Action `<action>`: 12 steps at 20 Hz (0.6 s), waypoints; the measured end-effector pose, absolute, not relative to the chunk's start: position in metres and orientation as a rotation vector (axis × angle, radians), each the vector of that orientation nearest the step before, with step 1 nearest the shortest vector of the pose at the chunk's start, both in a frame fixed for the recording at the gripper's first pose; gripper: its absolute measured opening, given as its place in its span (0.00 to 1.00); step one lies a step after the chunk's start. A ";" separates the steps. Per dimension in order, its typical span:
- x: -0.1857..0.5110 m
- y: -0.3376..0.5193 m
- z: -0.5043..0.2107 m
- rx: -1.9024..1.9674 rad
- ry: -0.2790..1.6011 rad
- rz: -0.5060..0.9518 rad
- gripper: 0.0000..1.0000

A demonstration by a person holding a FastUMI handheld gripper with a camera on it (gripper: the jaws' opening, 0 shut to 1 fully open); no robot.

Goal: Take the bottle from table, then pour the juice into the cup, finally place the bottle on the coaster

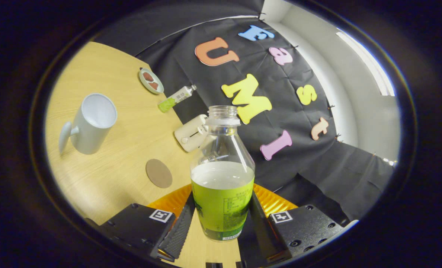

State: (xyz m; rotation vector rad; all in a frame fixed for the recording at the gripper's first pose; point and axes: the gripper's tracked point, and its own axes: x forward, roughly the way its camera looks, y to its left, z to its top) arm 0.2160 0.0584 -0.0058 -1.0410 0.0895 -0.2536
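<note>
i see the hand-held gripper pinching the bottle, both fingers pressed against its lower sides, so the bottle sits right between them. the whole scene looks tilted, and the bottle appears lifted off the bench. the bottle is clear plastic, uncapped, with a green label round its lower half and pale juice filling it to about the middle. taking the bottle as my landmark: the round brown coaster lies on the bench just to its left, the white cup stands farther left beyond the coaster, a small white toaster sits close behind the bottle's shoulder, and a second small bottle and a little dish sit farther back.
</note>
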 end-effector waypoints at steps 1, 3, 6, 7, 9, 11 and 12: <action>0.217 0.062 -0.006 -1.056 0.092 -0.256 0.81; 0.219 0.067 -0.008 -1.088 0.098 -0.266 0.81; 0.223 0.075 -0.009 -1.158 0.101 -0.285 0.81; 0.223 0.079 -0.008 -1.183 0.099 -0.288 0.81; 0.220 0.085 -0.009 -1.237 0.102 -0.289 0.81; 0.217 0.096 -0.012 -1.284 0.095 -0.280 0.81; 0.217 0.100 -0.013 -1.309 0.095 -0.277 0.81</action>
